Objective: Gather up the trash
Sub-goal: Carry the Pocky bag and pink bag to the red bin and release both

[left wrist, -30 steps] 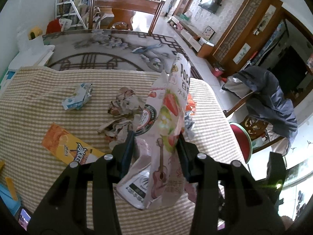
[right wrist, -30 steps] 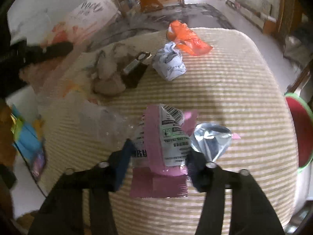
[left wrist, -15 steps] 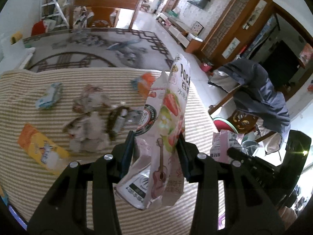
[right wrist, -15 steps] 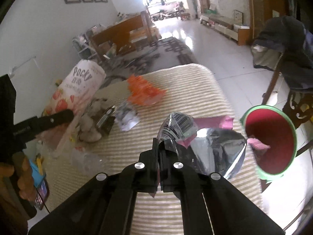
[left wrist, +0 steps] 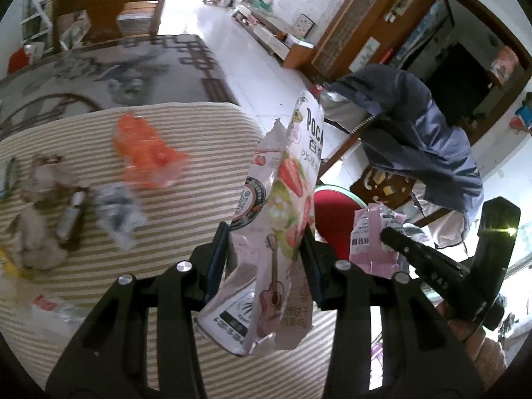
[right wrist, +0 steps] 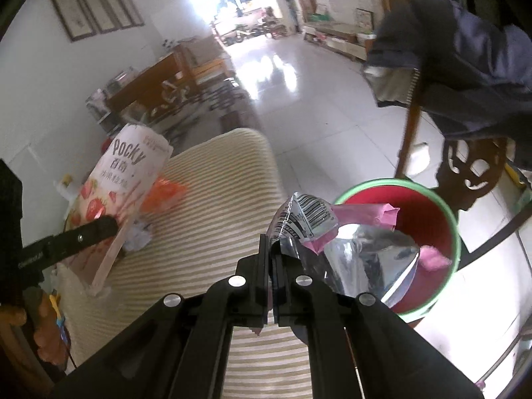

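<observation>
Left gripper point(left wrist: 266, 259) was clamped on a tall Pocky snack bag point(left wrist: 282, 219), held upright above the striped tablecloth point(left wrist: 186, 219), its jaws partly apart with the bag pinched between them. Right gripper point(right wrist: 270, 266) had its jaws pressed together on a crumpled pink and silver foil wrapper point(right wrist: 349, 249); the wrapper's silver inside and a barcode patch faced the camera, and it hung past the table edge over the bin. The bin was a red bucket with a green rim point(right wrist: 455, 229), standing on the white tiled floor just beside the table, next to a wooden chair with a dark blue jacket point(right wrist: 472, 66) draped over it. Inside the bucket, only red wall showed around the wrapper; contents otherwise hidden by it, could not tell if anything lay at the bottom. In the left view the same bucket point(left wrist: 335, 212) showed behind the Pocky bag, mostly covered. Trash left on the cloth: an orange wrapper point(left wrist: 146, 153), a crumpled white and grey wrapper point(left wrist: 116, 212), a brownish crumpled heap with a small dark packet point(left wrist: 50, 219), blurred, well apart from the bucket. The person's hand point(right wrist: 46, 335) showed at the left edge of the right view.
</observation>
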`<state>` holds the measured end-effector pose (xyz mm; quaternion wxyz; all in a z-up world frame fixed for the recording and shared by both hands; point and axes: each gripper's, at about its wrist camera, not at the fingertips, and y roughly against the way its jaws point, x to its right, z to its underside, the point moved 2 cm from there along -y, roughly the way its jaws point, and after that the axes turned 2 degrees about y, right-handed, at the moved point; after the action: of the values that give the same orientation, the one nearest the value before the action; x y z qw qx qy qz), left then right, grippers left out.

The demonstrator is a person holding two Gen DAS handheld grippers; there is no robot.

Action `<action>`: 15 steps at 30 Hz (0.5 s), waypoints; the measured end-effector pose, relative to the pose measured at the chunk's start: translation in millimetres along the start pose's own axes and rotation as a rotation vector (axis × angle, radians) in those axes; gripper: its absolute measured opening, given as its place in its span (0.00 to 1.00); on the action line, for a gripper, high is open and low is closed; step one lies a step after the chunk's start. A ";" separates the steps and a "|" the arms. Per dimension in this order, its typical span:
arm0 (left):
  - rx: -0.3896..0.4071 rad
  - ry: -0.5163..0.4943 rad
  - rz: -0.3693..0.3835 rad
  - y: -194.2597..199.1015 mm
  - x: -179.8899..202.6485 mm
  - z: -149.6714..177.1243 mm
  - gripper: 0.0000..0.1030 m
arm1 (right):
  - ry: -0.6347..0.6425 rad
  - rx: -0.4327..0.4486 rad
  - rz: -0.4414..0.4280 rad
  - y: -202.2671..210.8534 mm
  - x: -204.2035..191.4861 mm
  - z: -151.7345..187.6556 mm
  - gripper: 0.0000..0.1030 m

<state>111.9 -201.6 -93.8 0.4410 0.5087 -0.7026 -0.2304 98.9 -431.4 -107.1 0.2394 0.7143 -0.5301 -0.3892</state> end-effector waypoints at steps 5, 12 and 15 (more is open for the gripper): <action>-0.040 -0.024 0.027 -34.6 38.1 -4.7 0.39 | -0.033 0.004 0.024 11.2 42.1 -3.2 0.02; -0.110 -0.098 0.053 -86.9 97.3 -8.7 0.39 | -0.101 0.005 0.041 21.3 93.0 -4.8 0.03; -0.141 -0.134 0.058 -105.8 116.7 -9.5 0.40 | -0.119 0.005 0.045 23.4 108.7 -7.5 0.03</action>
<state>163.2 -347.4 -125.7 0.4341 0.4393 -0.7270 -0.3001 106.3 -542.0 -118.0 0.2145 0.6785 -0.5602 -0.4241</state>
